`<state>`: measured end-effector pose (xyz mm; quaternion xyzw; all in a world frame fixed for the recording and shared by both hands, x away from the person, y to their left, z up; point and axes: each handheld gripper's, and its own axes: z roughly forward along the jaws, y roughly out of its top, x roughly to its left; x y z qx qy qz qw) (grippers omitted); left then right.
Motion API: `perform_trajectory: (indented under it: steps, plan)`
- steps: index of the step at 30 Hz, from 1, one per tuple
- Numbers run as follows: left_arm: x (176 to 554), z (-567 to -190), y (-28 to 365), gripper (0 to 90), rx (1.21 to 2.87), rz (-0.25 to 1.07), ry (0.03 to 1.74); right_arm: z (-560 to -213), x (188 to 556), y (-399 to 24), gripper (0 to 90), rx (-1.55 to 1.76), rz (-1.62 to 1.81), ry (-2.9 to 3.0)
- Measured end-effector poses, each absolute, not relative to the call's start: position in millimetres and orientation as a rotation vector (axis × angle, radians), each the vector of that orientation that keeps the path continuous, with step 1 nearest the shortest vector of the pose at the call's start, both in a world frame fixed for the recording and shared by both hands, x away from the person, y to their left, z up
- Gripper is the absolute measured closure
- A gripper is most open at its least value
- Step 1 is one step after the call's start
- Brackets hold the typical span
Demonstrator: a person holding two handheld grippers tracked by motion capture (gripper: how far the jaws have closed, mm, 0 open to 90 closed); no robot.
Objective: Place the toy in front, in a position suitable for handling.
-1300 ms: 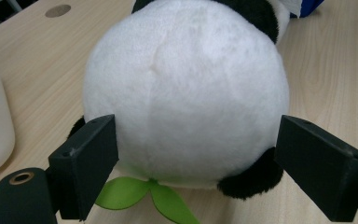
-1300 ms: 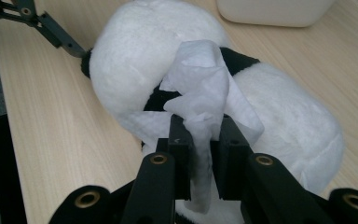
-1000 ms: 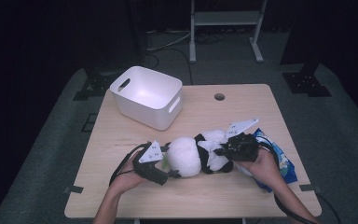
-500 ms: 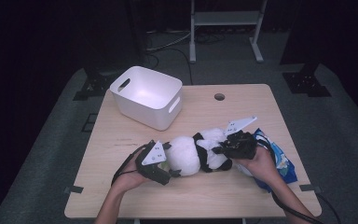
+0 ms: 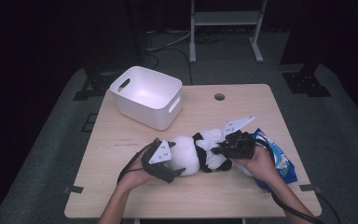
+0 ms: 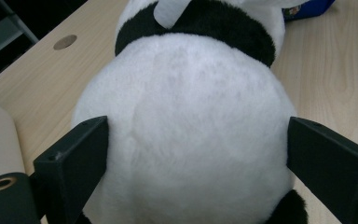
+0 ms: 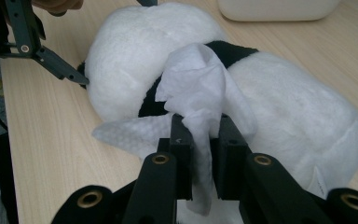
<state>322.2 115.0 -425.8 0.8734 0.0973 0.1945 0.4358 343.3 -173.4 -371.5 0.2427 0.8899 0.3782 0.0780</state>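
1. Near the lower middle of the high view, a black-and-white panda plush (image 5: 196, 154) lies on its side on the wooden bench (image 5: 223, 116), between the two hands.
2. At the plush's left end, the left tongs (image 5: 175, 171) come in from the lower left, held by the person's left hand (image 5: 133, 176).
3. Seen from the left gripper view, these tongs stand wide open, one black jaw on each side of the plush's round white rump (image 6: 191, 135). Both jaws lie against or just beside the fur, though whether they press it cannot be told.
4. At the plush's right end, the right tongs (image 5: 220, 150) are held by the right hand (image 5: 261, 163).
5. Seen from the right gripper view, the right tongs (image 7: 200, 135) are closed on a crumpled white paper wipe (image 7: 191, 93), which rests against the plush's black band (image 7: 223, 51).
6. Farther off in that view, at the upper left of the frame, the left tongs' jaw linkage reaches the plush.
7. Toward the upper left of the bench in the high view sits a white plastic bin (image 5: 147, 95), well apart from the plush.
8. Just right of the right hand lies a blue packet (image 5: 282, 161), partly under the wrist.
9. A round cable hole (image 5: 219, 97) shows near the bench's far edge.
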Motion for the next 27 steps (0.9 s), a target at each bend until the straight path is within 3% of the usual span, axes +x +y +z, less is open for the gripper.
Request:
perform_trajectory:
  steps: [6, 19, 27]
  plan:
    - [321, -429, 112, 5.9, 2.185, 0.506, 0.234, -372, 342, -171, 79.1, 0.719, 1.128, 2.661]
    - [321, -428, 119, 30.5, 2.173, 0.484, 0.244, -370, 333, -160, 78.6, 0.659, 1.139, 2.659]
    - [320, -426, 122, 34.8, 2.165, 0.443, 0.240, -369, 326, -143, 78.5, 0.571, 1.133, 2.702]
